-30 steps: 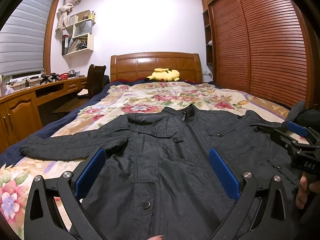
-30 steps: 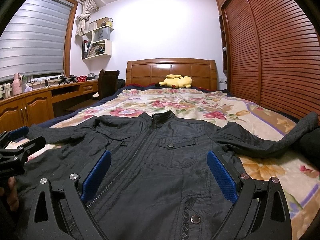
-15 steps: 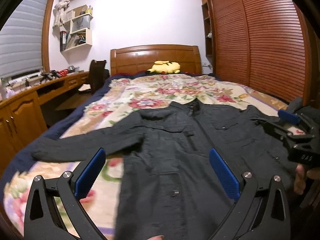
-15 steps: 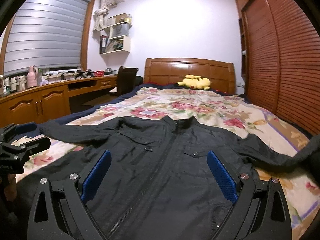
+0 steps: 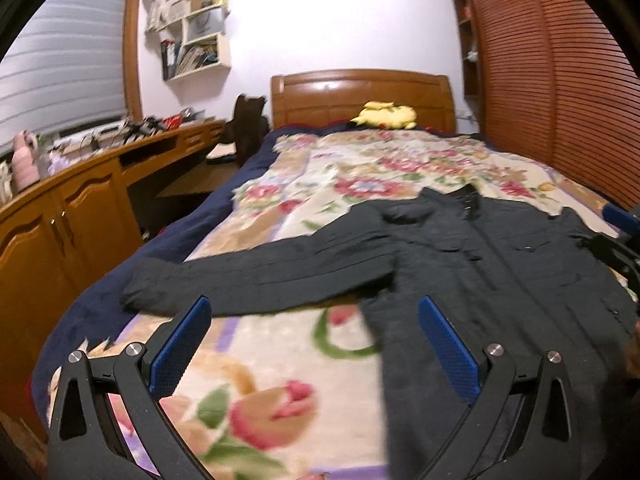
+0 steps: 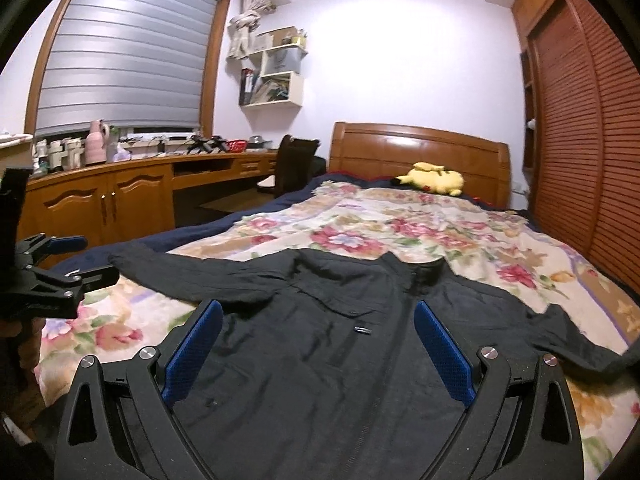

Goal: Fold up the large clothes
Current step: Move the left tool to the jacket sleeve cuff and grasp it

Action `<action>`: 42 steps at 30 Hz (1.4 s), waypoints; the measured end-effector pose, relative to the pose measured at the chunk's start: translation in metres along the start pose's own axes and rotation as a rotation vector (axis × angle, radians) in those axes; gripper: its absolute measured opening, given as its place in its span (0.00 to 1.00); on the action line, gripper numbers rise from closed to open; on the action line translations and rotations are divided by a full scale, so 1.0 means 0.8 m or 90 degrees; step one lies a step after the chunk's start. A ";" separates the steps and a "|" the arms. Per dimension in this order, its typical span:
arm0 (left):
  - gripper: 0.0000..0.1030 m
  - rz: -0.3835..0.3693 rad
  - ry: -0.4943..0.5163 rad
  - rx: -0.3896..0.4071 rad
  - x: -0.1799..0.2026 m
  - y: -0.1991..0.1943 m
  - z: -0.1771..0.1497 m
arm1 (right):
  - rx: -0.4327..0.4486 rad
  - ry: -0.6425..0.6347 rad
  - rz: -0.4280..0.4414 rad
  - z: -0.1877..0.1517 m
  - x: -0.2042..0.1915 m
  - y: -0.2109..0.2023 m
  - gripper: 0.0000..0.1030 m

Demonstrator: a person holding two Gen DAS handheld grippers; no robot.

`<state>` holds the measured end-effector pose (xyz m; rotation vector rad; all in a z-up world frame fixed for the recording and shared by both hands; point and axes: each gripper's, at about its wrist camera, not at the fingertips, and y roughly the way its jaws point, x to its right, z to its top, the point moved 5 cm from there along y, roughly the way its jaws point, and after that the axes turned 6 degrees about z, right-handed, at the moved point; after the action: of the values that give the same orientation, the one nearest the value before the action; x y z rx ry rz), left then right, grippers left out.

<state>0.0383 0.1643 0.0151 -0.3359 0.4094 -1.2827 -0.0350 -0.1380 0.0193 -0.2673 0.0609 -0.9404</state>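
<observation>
A black jacket (image 6: 320, 360) lies face up and spread flat on the floral bedspread (image 6: 420, 224), collar toward the headboard and both sleeves stretched out sideways. In the left wrist view the jacket (image 5: 500, 280) fills the right half, its left sleeve (image 5: 248, 276) reaching toward the bed's left edge. My left gripper (image 5: 312, 332) is open above the bedspread, just in front of that sleeve, holding nothing. My right gripper (image 6: 318, 334) is open over the jacket's chest, holding nothing. Each gripper shows at the side of the other's view: the left gripper (image 6: 68, 280) and the right gripper (image 5: 616, 240).
A yellow plush toy (image 6: 434, 178) rests by the wooden headboard (image 6: 420, 152). A wooden desk with cabinets (image 6: 120, 188) and a dark chair (image 6: 292, 164) run along the left wall. Slatted wardrobe doors (image 6: 592, 152) line the right side. A navy sheet (image 5: 168, 240) edges the bed.
Both grippers have pulled back and swung left. The left one has shifted off the jacket's body to over the bedspread near the left sleeve. Both stay open.
</observation>
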 end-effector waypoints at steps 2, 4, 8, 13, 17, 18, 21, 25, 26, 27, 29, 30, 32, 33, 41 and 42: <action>1.00 0.011 -0.007 -0.013 -0.019 0.015 -0.003 | -0.009 -0.002 0.010 0.000 0.001 0.012 0.94; 1.00 0.020 -0.011 -0.029 -0.038 0.030 -0.007 | -0.024 -0.006 0.020 -0.007 0.005 0.025 0.94; 1.00 0.030 -0.021 -0.064 -0.075 0.059 -0.012 | -0.052 -0.014 0.030 -0.015 0.020 0.043 0.94; 1.00 0.047 -0.043 -0.105 -0.118 0.098 -0.012 | -0.075 -0.010 0.042 -0.026 0.048 0.059 0.94; 1.00 0.067 -0.063 -0.128 -0.153 0.126 -0.013 | -0.085 -0.011 0.043 -0.030 0.067 0.067 0.94; 1.00 0.072 -0.069 -0.136 -0.162 0.133 -0.014 | -0.086 -0.010 0.045 -0.030 0.071 0.067 0.94; 1.00 0.072 -0.101 -0.155 -0.190 0.156 -0.020 | -0.084 -0.016 0.046 -0.028 0.060 0.058 0.94; 0.86 0.074 -0.158 -0.191 -0.230 0.185 -0.028 | -0.082 -0.034 0.039 -0.021 0.032 0.065 0.94; 0.85 0.079 -0.170 -0.198 -0.240 0.191 -0.030 | -0.082 -0.035 0.038 -0.021 0.029 0.066 0.94; 0.83 0.082 -0.181 -0.203 -0.245 0.195 -0.032 | -0.084 -0.034 0.037 -0.021 0.026 0.066 0.94; 0.81 0.080 -0.206 -0.218 -0.259 0.207 -0.037 | -0.088 -0.032 0.037 -0.020 0.009 0.067 0.94; 0.80 0.082 -0.215 -0.226 -0.263 0.212 -0.039 | -0.091 -0.030 0.039 -0.021 0.009 0.069 0.94; 0.80 0.093 -0.229 -0.241 -0.274 0.224 -0.044 | -0.100 -0.027 0.041 -0.024 0.010 0.073 0.94; 0.80 0.097 -0.232 -0.244 -0.278 0.229 -0.045 | -0.104 -0.026 0.042 -0.026 0.010 0.075 0.94; 0.79 0.107 -0.274 -0.263 -0.297 0.259 -0.053 | -0.124 -0.027 0.046 -0.032 0.004 0.082 0.94; 0.72 0.104 -0.278 -0.264 -0.300 0.263 -0.054 | -0.125 -0.027 0.047 -0.032 0.004 0.082 0.94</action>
<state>0.1414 0.4491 -0.0937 -0.8962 0.3181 -0.9244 0.0142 -0.1087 -0.0222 -0.4629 0.1238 -0.8563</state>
